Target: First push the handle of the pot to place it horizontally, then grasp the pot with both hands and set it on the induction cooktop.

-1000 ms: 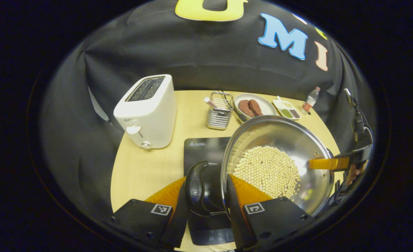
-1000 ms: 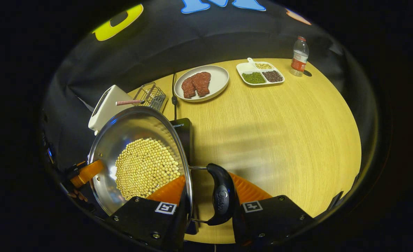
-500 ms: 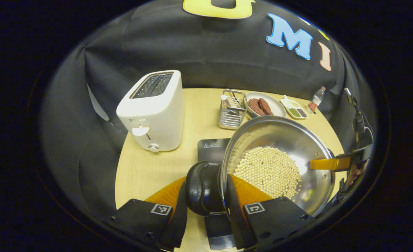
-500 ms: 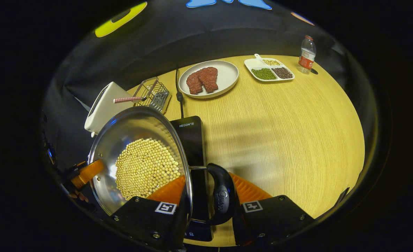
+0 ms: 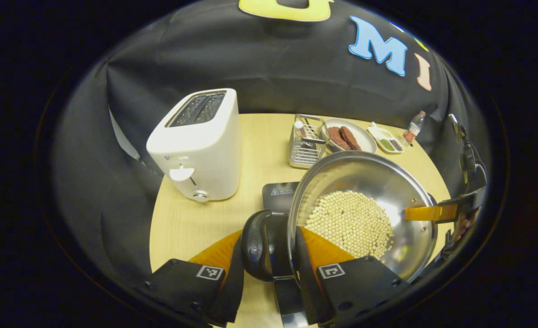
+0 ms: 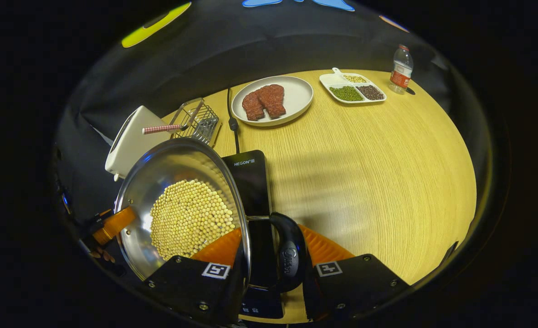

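A steel pot (image 5: 387,182) holding pale round beans is held up over the table by both grippers. My left gripper (image 5: 269,237) is shut on one black side handle (image 5: 255,243), with one finger outside the handle and the other inside the rim. My right gripper (image 6: 271,237) is shut the same way on the opposite black handle (image 6: 289,259). In the right gripper view the pot (image 6: 159,168) stands at lower left. The black induction cooktop (image 6: 250,182) lies flat below, partly hidden by the pot; its corner (image 5: 278,196) peeks out beside the rim.
A white toaster (image 5: 198,146) stands left of the cooktop. Behind it is a wire basket (image 5: 305,143). Farther back are a plate with meat (image 6: 273,98), a divided dish of beans (image 6: 353,89) and a small bottle (image 6: 400,64). A cable (image 6: 233,123) runs to the cooktop.
Both grippers have carried the pot across the table, still shut on its handles. More of the cooktop now shows beneath the right handle; the toaster looks closer in the left gripper view.
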### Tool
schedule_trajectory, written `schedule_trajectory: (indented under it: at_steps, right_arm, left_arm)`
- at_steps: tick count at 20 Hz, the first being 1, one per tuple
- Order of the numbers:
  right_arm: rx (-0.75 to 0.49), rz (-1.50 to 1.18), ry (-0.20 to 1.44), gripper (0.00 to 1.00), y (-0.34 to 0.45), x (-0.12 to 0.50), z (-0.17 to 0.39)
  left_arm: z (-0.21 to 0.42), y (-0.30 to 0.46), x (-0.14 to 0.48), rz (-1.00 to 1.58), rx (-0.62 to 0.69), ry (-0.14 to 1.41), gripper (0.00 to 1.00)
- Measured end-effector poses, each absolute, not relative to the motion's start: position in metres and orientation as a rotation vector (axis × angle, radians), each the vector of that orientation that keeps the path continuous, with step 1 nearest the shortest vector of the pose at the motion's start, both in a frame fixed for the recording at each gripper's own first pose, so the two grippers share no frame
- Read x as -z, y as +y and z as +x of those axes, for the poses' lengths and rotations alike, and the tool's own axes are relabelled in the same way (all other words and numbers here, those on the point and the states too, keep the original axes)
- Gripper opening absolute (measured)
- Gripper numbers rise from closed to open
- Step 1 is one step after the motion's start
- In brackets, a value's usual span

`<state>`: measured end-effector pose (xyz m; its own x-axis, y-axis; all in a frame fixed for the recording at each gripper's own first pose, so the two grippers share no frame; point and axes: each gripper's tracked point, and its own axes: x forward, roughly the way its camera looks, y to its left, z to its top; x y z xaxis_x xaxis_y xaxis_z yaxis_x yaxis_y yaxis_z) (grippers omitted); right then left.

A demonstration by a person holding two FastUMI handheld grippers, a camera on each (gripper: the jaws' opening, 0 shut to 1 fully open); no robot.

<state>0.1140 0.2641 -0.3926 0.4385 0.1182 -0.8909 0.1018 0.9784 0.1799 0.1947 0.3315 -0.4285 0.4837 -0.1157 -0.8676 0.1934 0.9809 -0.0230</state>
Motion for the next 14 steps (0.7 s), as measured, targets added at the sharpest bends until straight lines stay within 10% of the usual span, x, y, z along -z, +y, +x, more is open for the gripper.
schedule_trajectory:
  at_steps: [14]
  right_arm:
    - [-0.020,0.206,1.048,0.54,0.262,0.399,0.118]
  left_arm:
    - [0.190,0.334,0.443,0.015,0.204,1.004,0.61]
